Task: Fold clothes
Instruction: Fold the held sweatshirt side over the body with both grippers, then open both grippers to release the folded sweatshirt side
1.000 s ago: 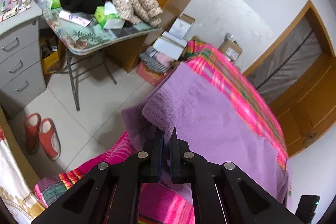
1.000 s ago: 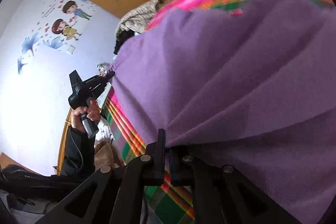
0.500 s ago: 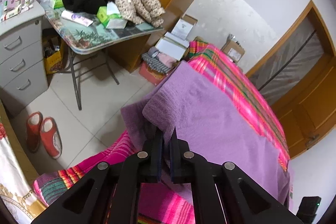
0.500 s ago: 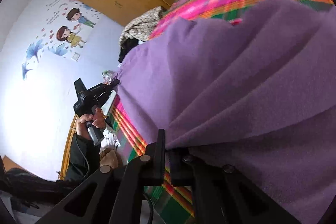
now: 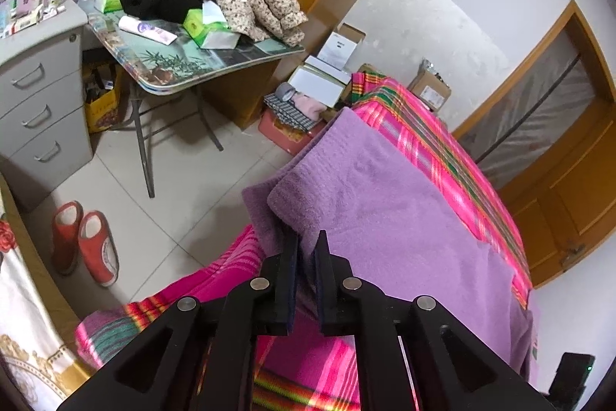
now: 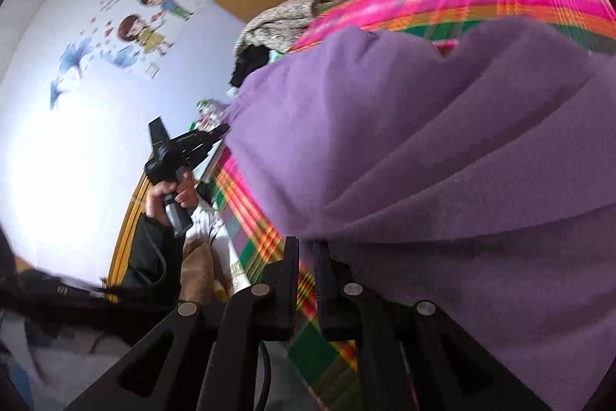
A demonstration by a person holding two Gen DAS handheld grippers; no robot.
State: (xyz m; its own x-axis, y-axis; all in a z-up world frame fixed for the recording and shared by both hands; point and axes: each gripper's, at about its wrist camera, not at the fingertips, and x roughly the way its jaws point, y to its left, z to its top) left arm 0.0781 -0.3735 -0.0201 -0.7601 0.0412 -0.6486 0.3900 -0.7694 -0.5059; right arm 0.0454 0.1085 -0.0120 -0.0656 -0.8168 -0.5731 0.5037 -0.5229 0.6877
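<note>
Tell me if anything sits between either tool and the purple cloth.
Nothing visible does. The left tool is at the corner of the purple cloth, the right tool at its folded edge; both are opening.

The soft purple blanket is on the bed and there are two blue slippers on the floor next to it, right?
Nearly. The soft purple blanket does lie on the bed's pink striped cover, but the two slippers on the tiled floor are red, not blue. The left wrist view shows them.
</note>
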